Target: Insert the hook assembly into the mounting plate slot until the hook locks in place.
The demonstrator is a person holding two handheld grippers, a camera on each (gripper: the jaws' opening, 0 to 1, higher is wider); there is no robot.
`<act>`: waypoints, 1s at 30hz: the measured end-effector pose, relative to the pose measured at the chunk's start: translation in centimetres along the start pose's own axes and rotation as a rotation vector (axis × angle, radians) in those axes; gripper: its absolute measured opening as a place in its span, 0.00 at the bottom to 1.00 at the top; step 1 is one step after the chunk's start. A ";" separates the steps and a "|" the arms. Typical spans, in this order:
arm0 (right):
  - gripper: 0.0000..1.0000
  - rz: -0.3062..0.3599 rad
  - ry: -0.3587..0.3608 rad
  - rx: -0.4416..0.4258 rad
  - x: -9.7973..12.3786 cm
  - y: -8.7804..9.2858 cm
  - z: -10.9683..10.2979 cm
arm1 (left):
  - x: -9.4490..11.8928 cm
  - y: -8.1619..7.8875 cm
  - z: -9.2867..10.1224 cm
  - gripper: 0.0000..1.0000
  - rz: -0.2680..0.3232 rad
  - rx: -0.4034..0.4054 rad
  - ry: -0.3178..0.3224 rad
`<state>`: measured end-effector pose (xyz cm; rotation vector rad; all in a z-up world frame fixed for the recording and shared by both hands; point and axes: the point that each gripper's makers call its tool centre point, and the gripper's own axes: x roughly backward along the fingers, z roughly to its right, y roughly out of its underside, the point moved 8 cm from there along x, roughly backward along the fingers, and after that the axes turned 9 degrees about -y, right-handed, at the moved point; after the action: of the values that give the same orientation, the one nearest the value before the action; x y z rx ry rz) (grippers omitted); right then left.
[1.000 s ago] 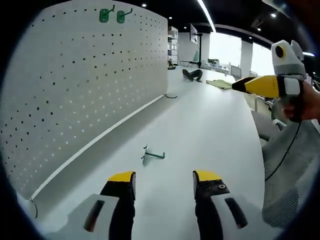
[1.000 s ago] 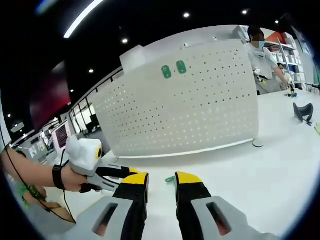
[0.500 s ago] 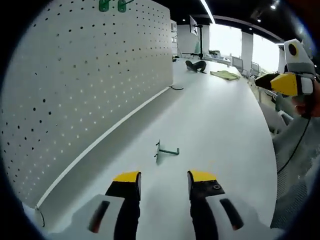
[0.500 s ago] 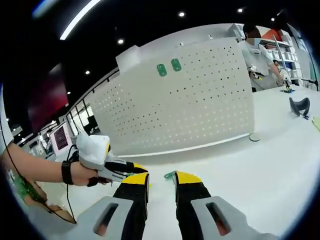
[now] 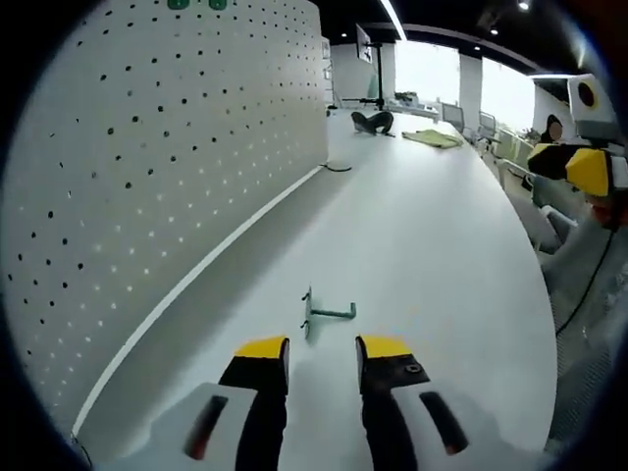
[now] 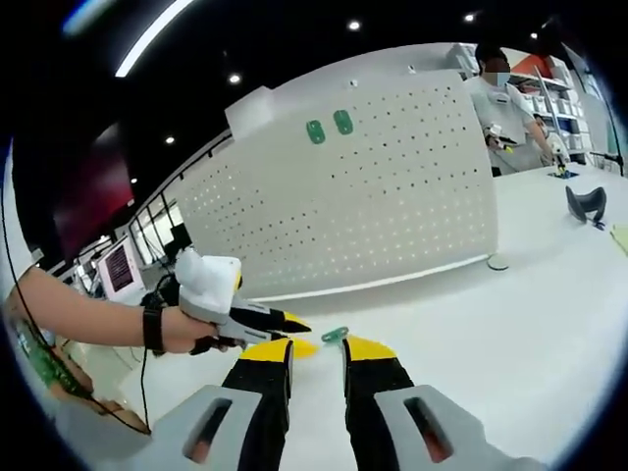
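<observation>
Surface: white tabletop (image 5: 432, 226), white perforated pegboard (image 5: 147, 147) upright alongside.
Hook: green metal hook (image 5: 324, 314) lying flat, just ahead of left gripper (image 5: 324, 349).
Jaws: both grippers' released, empty; right gripper (image 6: 316, 350) apart.
Technique: straddle shank squarely before clenching.

The left gripper view looks low along the table (image 5: 422, 226), close behind the hook (image 5: 324, 313) just ahead of its jaws. The right gripper view faces the pegboard (image 6: 392, 186) from farther back. Both share pegboard, table and hook.
</observation>
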<state>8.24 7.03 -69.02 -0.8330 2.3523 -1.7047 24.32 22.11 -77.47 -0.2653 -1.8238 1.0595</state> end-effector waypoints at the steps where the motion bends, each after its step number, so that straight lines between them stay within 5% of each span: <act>1: 0.20 -0.001 0.000 0.002 0.0 0.0 0.0 | -0.3 0.0 -0.1 0.26 0.000 -0.002 -0.002; 30: 0.19 -0.016 0.034 -0.031 0.5 0.5 0.5 | -3.0 0.0 -0.2 0.11 -0.032 -0.047 -0.018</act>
<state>7.86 6.44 -69.53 -0.8361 2.4067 -1.7055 25.97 20.47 -79.36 -0.2538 -1.8650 1.0007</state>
